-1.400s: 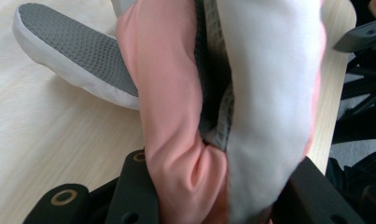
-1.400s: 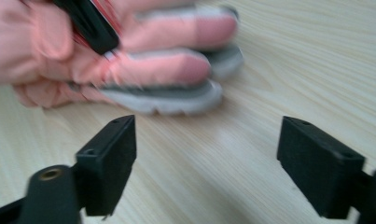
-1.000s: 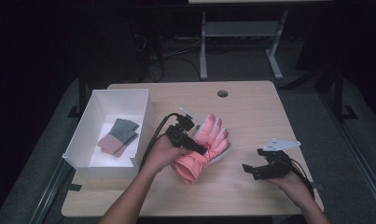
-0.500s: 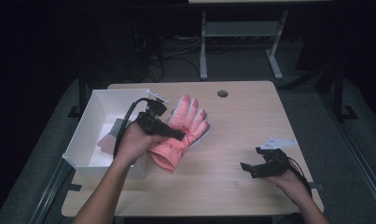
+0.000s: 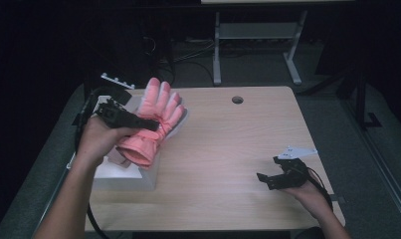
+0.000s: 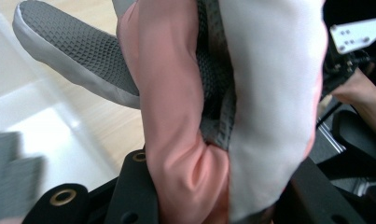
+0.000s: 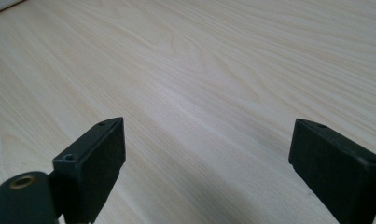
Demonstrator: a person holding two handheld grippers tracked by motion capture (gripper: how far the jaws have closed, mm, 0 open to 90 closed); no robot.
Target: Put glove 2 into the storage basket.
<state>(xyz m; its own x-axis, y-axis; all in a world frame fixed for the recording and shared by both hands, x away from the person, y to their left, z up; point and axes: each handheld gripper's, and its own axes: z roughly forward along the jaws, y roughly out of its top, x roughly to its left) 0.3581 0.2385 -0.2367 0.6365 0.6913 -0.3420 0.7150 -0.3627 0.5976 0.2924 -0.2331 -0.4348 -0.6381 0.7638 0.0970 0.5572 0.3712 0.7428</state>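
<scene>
Your left gripper (image 5: pixel 122 118) is clamped on the pink glove (image 5: pixel 153 122), held above the white bin (image 5: pixel 119 172) with its fingers pointing away from you. Your right gripper (image 5: pixel 280 175), jaws apart and empty, rests well right of the bin.

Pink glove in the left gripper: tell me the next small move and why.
Probably carry the pink glove a little further left and lower it into the white bin, then open. The left gripper is clamped on the glove's wrist and holds it in the air above the bin's edge, where other gloves already lie. The right gripper rests open on the table, so it needs no move.
</scene>
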